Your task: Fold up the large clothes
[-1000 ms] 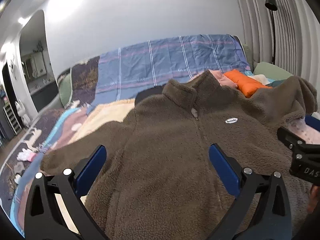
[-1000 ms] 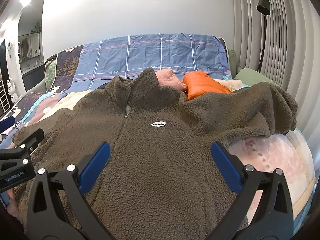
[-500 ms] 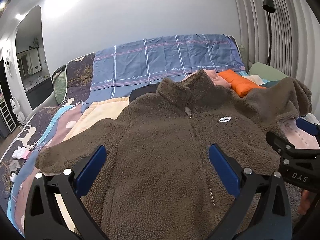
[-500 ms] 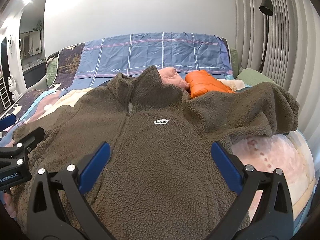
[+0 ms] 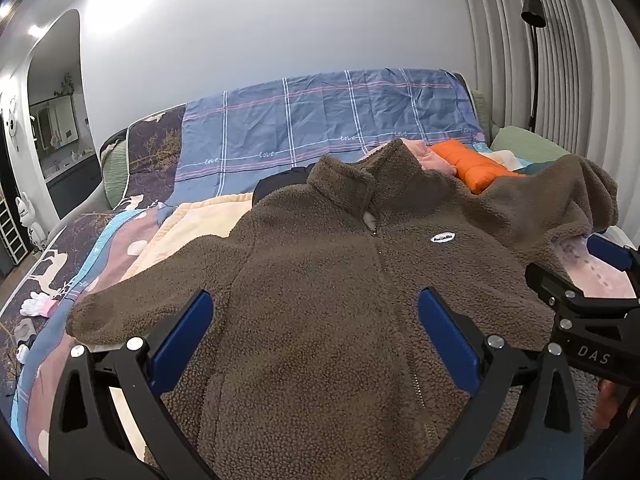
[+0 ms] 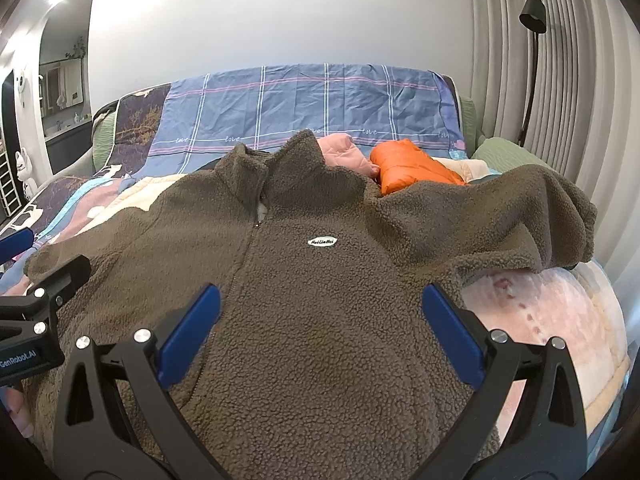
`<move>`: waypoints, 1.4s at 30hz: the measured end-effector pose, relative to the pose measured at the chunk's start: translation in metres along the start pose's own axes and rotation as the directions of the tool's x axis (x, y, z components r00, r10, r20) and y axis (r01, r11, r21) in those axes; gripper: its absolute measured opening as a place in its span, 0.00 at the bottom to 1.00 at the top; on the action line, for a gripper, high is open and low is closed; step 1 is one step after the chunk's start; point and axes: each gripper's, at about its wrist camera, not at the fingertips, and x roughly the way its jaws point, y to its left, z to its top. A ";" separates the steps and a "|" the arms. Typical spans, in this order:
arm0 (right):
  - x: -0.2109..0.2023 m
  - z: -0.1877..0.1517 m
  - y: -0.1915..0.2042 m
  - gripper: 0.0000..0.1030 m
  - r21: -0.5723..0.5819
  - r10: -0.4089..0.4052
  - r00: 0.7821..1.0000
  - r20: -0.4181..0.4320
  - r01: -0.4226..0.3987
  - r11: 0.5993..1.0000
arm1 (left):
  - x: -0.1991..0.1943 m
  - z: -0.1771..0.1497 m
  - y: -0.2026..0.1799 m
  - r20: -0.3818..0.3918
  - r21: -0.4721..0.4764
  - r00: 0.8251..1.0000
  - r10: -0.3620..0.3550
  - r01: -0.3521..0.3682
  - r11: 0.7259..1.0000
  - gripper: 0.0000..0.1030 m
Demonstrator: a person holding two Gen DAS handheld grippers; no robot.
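Brown fleece jacket [image 6: 320,320] (white oval chest label [image 6: 322,241]), blue plaid sheet [image 6: 312,104] with white and pink lines, orange puffer [image 6: 412,166], pink garment [image 6: 344,154], blue gripper pads [image 6: 188,340].

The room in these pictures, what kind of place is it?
Most likely a home bedroom: the brown fleece jacket lies on a bed with a checked blue sheet, a green pillow sits beside it, and a floor lamp stands by curtains.
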 end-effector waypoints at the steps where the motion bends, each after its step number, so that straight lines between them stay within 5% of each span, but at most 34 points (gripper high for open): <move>1: 0.000 0.000 0.000 0.98 0.000 0.001 1.000 0.000 -0.001 1.000 | -0.001 -0.001 0.000 0.001 0.000 1.000 -0.001 0.001 1.000 0.99; 42: -0.001 0.001 0.004 0.98 0.002 -0.008 1.000 -0.007 0.008 1.000 | 0.007 -0.009 0.003 -0.033 -0.010 0.999 -0.043 0.043 0.999 0.99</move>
